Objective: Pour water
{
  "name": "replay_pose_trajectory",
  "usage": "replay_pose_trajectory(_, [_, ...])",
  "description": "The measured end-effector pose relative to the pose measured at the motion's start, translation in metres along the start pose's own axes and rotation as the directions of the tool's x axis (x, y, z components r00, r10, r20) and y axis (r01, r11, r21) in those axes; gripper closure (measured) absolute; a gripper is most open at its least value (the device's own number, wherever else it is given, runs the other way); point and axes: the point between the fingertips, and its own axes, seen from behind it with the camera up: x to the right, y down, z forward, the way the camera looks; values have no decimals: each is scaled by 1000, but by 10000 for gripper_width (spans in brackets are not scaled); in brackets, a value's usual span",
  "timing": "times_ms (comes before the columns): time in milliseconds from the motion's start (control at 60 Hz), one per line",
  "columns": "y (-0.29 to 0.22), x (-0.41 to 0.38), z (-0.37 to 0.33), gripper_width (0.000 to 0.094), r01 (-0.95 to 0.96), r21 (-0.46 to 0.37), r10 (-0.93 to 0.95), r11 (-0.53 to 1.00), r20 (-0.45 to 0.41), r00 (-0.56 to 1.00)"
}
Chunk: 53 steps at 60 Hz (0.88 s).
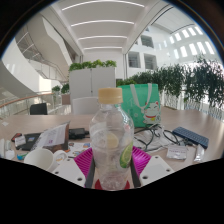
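We see a clear plastic water bottle (pixel 111 138) with a pale orange cap and a label showing a green lime slice. It stands upright between the two fingers of the gripper (pixel 111 165), and it fills the near middle of the scene. The magenta pads (pixel 84 160) show on either side of the bottle's lower body and lie right against it, so we read the gripper as closed on the bottle, at a narrow spread no wider than the bottle itself.

Behind the bottle runs a long pale table (pixel 60 125). On it, to the near left, sits a white cup (pixel 40 158). Further left and back lie dark flat items (pixel 45 135) that we cannot identify. To the right of the bottle we see a teal green shopping bag (pixel 143 102) standing upright, and further right a dark flat case (pixel 190 137) with thin cables beside it.

Far beyond the table stand white planter boxes (pixel 95 80) topped with green plants, and a row of leafy shrubs (pixel 185 85) runs along the right. Above them rises a bright white atrium with curved balconies and strip lights (pixel 100 22).
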Motion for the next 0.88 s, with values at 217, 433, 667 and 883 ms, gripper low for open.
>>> replay_pose_trajectory(217, [14,-9,-62,103,-79,-154,83,985,19,996])
replay_pose_trajectory(433, [-28,-47,-203,98,-6,-171,7,985,2,1000])
replay_pose_trajectory(667, [-70,-77,-317,97,31,-157,-37,987,-30,999])
replay_pose_trajectory(883, [-89,-84,-395,99,42,-141,-53,989,-78,995])
